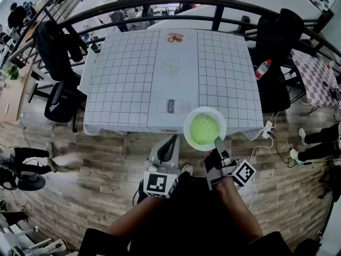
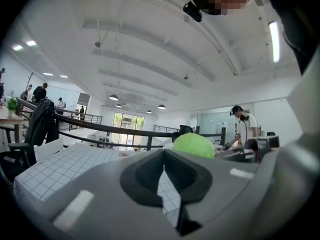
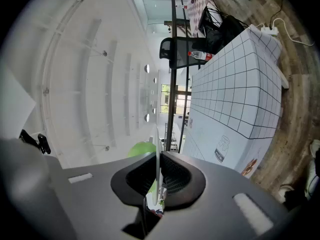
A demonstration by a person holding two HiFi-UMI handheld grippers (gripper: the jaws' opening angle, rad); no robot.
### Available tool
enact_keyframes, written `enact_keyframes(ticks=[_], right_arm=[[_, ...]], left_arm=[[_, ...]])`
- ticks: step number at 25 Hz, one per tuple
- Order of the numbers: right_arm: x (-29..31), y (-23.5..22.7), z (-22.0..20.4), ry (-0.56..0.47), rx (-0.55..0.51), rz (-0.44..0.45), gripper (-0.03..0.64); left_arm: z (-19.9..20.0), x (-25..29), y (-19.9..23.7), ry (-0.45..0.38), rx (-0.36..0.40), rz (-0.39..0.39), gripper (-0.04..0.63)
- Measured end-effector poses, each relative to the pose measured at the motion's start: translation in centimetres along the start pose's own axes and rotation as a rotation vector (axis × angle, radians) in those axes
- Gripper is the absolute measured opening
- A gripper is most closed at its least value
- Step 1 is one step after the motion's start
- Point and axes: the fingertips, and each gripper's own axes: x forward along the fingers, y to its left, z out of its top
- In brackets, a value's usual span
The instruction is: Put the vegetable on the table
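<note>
A round green vegetable [image 1: 204,129] lies on a white plate [image 1: 187,122] that hangs over the near edge of the grid-patterned table [image 1: 128,79]. My right gripper [image 1: 218,142] is shut on the plate's near rim. In the right gripper view the plate [image 3: 157,156] shows edge-on between the pads, with the vegetable [image 3: 141,149] behind it. My left gripper [image 1: 171,143] hovers just left of the plate, off the table edge, shut with nothing in it. In the left gripper view the vegetable [image 2: 194,145] shows beyond the closed gripper [image 2: 164,160].
A black chair with a jacket [image 1: 61,63] stands at the table's left. Another chair [image 1: 277,41] and a water bottle [image 1: 262,68] are at its right. A dark railing [image 1: 213,4] runs behind. A power strip [image 1: 267,128] lies on the wooden floor.
</note>
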Motion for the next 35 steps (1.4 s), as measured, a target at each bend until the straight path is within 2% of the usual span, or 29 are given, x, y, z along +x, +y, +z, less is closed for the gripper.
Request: enact_keyframes(ticks=[17,29,35], right_arm=[[-0.1,-0.2,1.4,-0.007,0.008,0.008,0.017],[-0.5,-1.2,1.0,0.018,0.031,0.017,0.015],[0.3,-1.4,1.7,0.014,0.028,0.013,0.015]], left_arm=[[0.0,0.8,-0.5,-0.002,-0.002,0.013,0.009],[-0.7,-1.6,0.3,0.012,0.031,0.111,0.009],[-0.2,-0.4,1.5,-0.005,0.038,0.131,0.009]])
